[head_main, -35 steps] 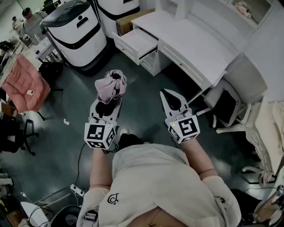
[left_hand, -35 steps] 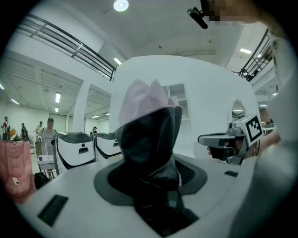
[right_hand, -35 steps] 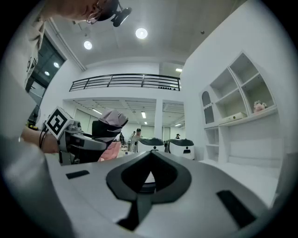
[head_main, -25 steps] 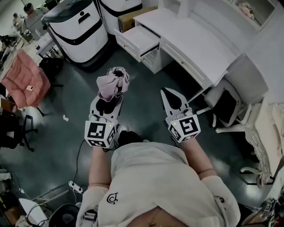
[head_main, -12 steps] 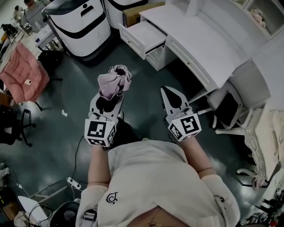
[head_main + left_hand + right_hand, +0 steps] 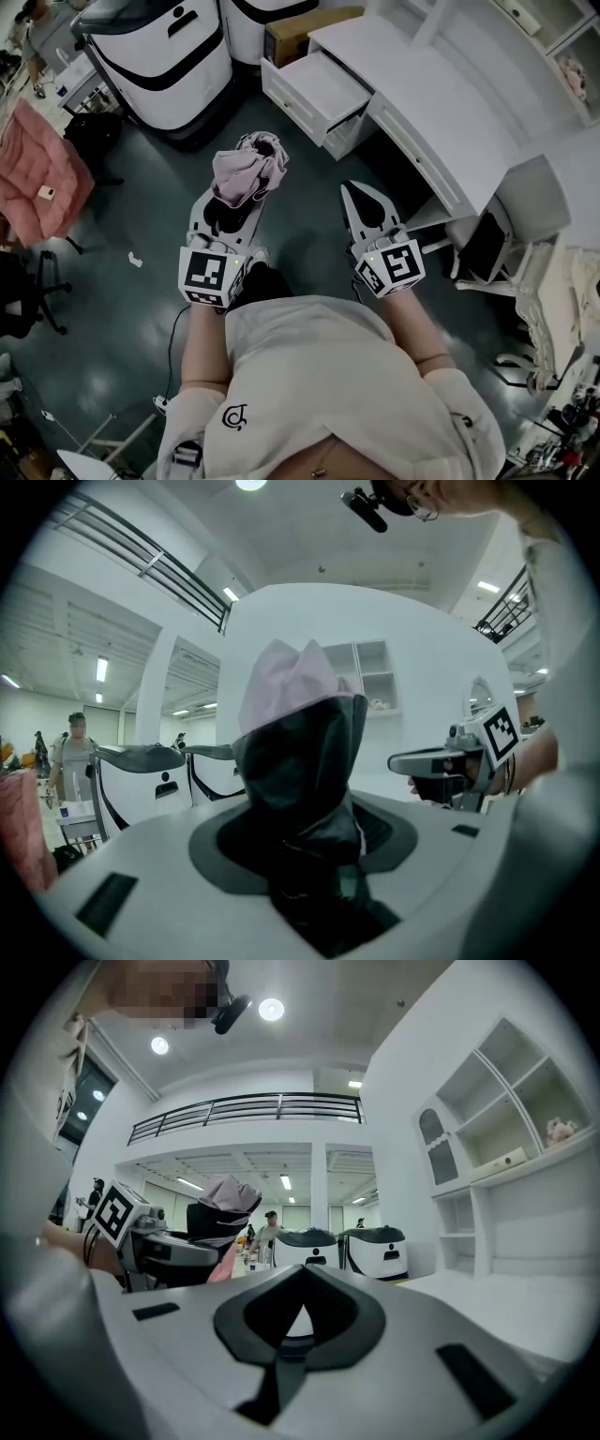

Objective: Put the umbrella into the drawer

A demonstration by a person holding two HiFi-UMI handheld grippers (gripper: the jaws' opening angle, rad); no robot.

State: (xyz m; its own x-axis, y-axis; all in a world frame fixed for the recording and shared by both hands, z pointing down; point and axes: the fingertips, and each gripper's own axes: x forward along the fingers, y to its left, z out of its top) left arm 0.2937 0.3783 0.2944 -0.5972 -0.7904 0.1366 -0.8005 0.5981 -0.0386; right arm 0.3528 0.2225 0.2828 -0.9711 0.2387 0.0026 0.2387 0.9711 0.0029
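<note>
The white desk (image 6: 450, 122) and its open drawer (image 6: 323, 89) sit nearer than a moment ago, so the approach is well under way. The folded pink umbrella (image 6: 246, 169) stays clamped in the left gripper (image 6: 232, 214). The right gripper (image 6: 361, 194) looks closed and empty.

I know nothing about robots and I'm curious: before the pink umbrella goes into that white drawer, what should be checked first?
1. Grip: umbrella clamped in the fingers of the left gripper: ok.
2. Is the umbrella folded: ok.
3. Is the drawer pulled open: ok.
4. Room inside the drawer: ok, its visible bottom is bare.
5. Is the umbrella above the drawer: not ok, floor lies between.
6. Is the right gripper free: ok, shut on nothing.
</note>
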